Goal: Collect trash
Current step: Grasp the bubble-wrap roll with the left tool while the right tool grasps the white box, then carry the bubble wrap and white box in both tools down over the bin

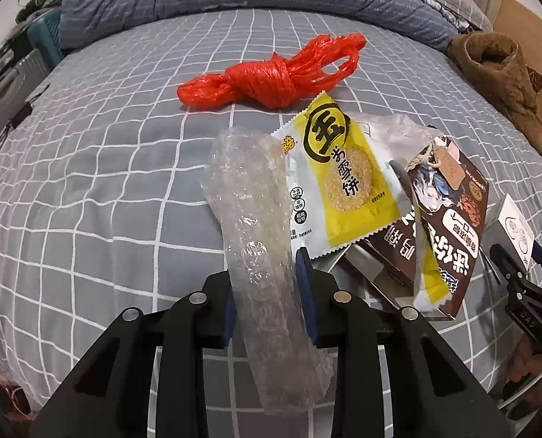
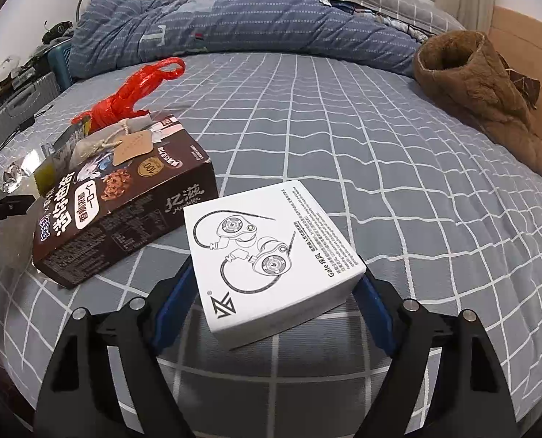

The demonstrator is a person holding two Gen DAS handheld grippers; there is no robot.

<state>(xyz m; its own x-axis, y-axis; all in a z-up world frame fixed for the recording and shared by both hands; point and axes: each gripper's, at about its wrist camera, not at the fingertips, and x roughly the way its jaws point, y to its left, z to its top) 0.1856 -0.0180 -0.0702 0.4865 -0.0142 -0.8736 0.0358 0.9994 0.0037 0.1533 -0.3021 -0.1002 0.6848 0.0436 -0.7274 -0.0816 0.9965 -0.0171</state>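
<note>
In the left wrist view my left gripper [image 1: 263,270] is shut on a long strip of clear bubble wrap [image 1: 249,200] that lies on the bed and runs forward out of the jaws. Beside it lie a yellow-and-white snack wrapper [image 1: 344,182], a brown snack box [image 1: 450,233] and a knotted red plastic bag [image 1: 271,73]. In the right wrist view a white earphone box [image 2: 271,252] sits between the blue pads [image 2: 172,303] of my right gripper [image 2: 276,272]; both pads touch its sides. The brown snack box [image 2: 125,211] lies just left of it.
All of it lies on a bed with a grey grid-pattern sheet [image 2: 380,146]. A blue quilt [image 2: 234,25] is bunched along the far side. A brown fleece garment [image 2: 483,87] lies at the right. A suitcase [image 2: 19,106] and clutter stand beyond the left edge.
</note>
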